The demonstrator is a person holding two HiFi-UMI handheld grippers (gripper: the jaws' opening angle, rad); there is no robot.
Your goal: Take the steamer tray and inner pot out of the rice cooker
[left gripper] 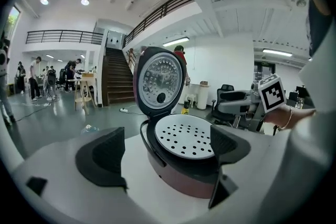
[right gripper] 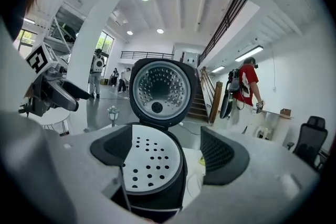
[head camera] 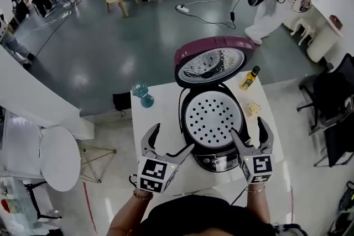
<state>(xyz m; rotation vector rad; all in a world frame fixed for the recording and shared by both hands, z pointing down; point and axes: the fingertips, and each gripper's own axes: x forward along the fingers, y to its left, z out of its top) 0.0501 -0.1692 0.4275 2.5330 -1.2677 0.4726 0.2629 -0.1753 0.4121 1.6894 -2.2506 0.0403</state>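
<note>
The left hand-held gripper [head camera: 172, 138] and right hand-held gripper [head camera: 247, 129] are hovering spread, empty, before the rice cooker [head camera: 218, 160]; the steamer tray [head camera: 210, 118] is sitting in its top, likely light, stiff, best pinched at its rim

A small square white table [head camera: 160, 119] carries a dark round rice cooker with a maroon lid [head camera: 220, 161] near its middle (lid raised). A teal glass ornament [head camera: 142, 94] stands at the far left corner and a yellow bottle with a dark cap [head camera: 249, 78] at the far right. A pale crumpled scrap [head camera: 253, 109] lies just right of the cooker.
</note>
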